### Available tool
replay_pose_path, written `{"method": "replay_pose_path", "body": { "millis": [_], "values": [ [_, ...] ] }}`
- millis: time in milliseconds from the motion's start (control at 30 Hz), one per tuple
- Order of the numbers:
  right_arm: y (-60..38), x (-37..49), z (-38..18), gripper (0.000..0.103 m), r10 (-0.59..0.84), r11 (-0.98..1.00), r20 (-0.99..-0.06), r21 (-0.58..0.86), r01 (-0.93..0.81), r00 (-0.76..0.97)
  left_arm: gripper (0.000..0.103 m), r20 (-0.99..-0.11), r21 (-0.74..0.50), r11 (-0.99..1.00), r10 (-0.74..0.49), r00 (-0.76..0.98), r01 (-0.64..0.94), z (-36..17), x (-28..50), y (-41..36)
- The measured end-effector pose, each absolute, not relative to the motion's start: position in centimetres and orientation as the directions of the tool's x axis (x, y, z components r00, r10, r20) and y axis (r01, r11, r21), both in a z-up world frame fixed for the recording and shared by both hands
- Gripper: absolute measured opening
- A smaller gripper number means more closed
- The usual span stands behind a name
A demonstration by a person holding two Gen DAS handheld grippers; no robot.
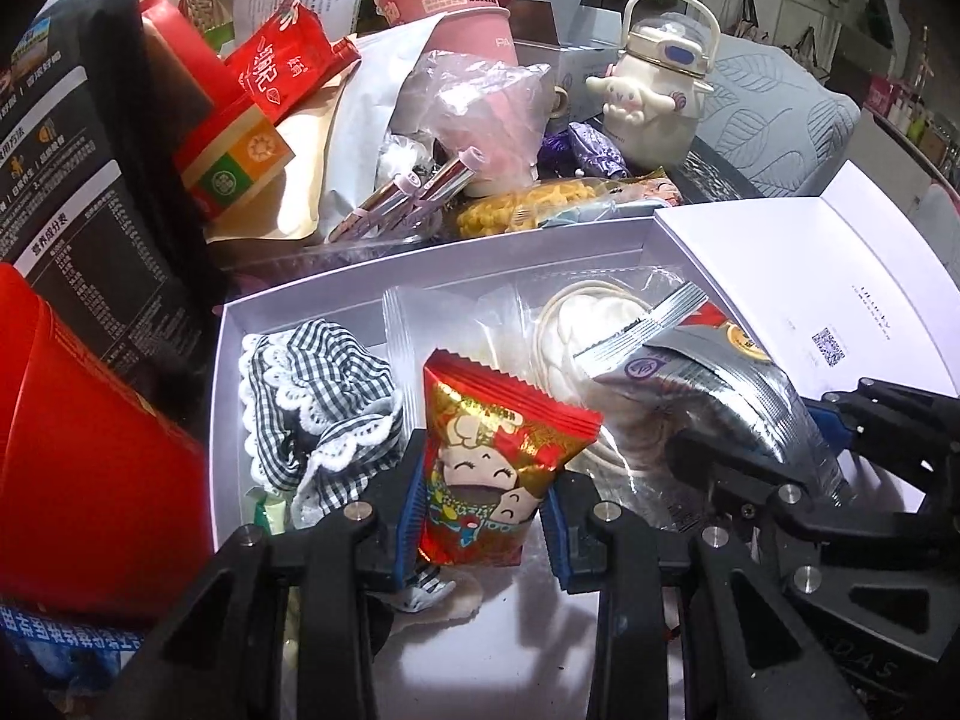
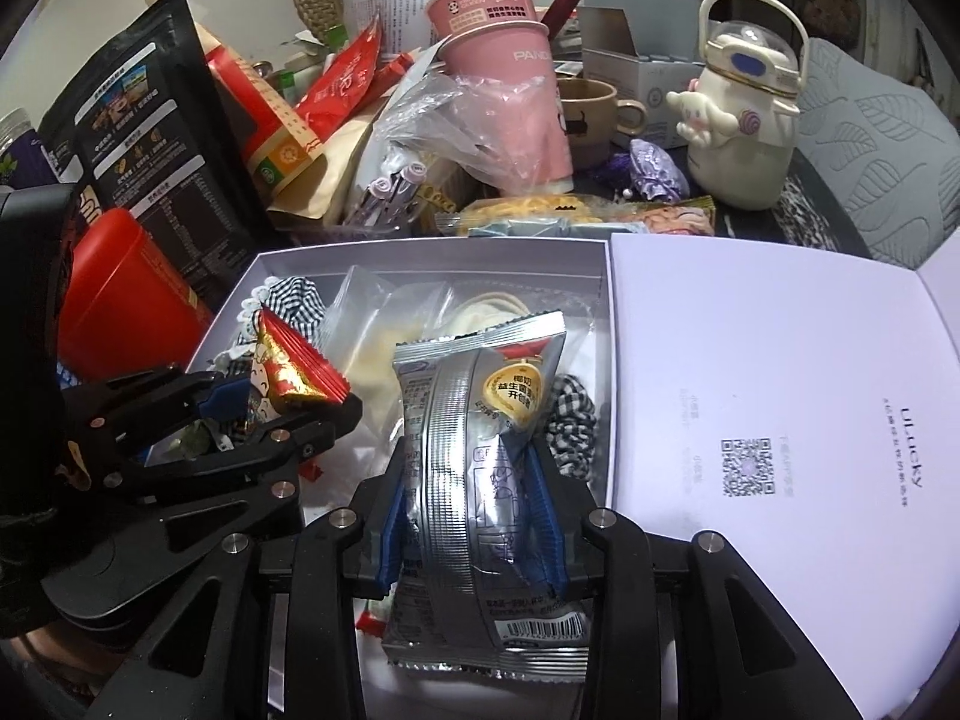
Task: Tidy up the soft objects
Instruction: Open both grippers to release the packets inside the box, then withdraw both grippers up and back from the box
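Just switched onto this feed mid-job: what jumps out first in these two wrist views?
Each gripper is shut on a snack: the left gripper holds a red cartoon packet, the right gripper a silver foil packet, both over the open white box. Inside the box, at its left, lies a black-and-white gingham scrunchie; behind it, a pink paper cup tops the clutter.

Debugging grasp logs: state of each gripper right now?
Left gripper: shut on the red-and-gold foil snack packet with cartoon faces.
Right gripper: shut on the silver foil snack pouch.
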State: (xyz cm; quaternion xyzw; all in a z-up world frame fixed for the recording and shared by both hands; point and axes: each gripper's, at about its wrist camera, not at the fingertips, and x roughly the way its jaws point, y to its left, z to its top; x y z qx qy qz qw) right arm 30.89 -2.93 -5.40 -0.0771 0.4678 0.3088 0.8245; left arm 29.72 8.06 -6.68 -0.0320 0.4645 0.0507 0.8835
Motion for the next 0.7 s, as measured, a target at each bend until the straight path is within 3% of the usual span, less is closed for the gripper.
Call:
{"method": "replay_pose_path", "body": {
  "millis": [167, 400, 500, 533, 600, 700],
  "values": [
    [-3.5, 30.8, -4.8, 0.049, 0.425, 0.808, -0.814, 0.144, -0.571, 0.395, 0.033, -0.820, 0.008, 0.993, 0.076, 0.567, -0.122, -6.3, 29.5, 7.9],
    [-4.7, 30.4, -3.3, 0.049, 0.431, 0.818, -0.794, 0.142, -0.558, 0.430, 0.033, -0.809, -0.007, 0.991, 0.072, 0.583, -0.132, -5.1, 29.3, 7.6],
    [-5.2, 30.1, -2.7, 0.049, 0.431, 0.823, -0.787, 0.142, -0.551, 0.442, 0.048, -0.808, -0.009, 0.989, 0.079, 0.583, -0.146, -4.9, 29.2, 7.8],
    [-5.3, 30.0, -2.6, 0.049, 0.429, 0.824, -0.786, 0.140, -0.549, 0.446, 0.061, -0.805, -0.003, 0.989, 0.087, 0.586, -0.151, -4.8, 29.0, 7.8],
    [-5.5, 29.8, -2.2, 0.050, 0.425, 0.827, -0.782, 0.131, -0.547, 0.456, 0.076, -0.791, 0.007, 0.987, 0.103, 0.604, -0.159, -4.4, 28.8, 7.7],
    [-5.5, 29.7, -2.0, 0.051, 0.417, 0.830, -0.784, 0.123, -0.544, 0.459, 0.078, -0.781, 0.014, 0.986, 0.116, 0.614, -0.169, -4.0, 28.6, 7.8]
  ]
}}
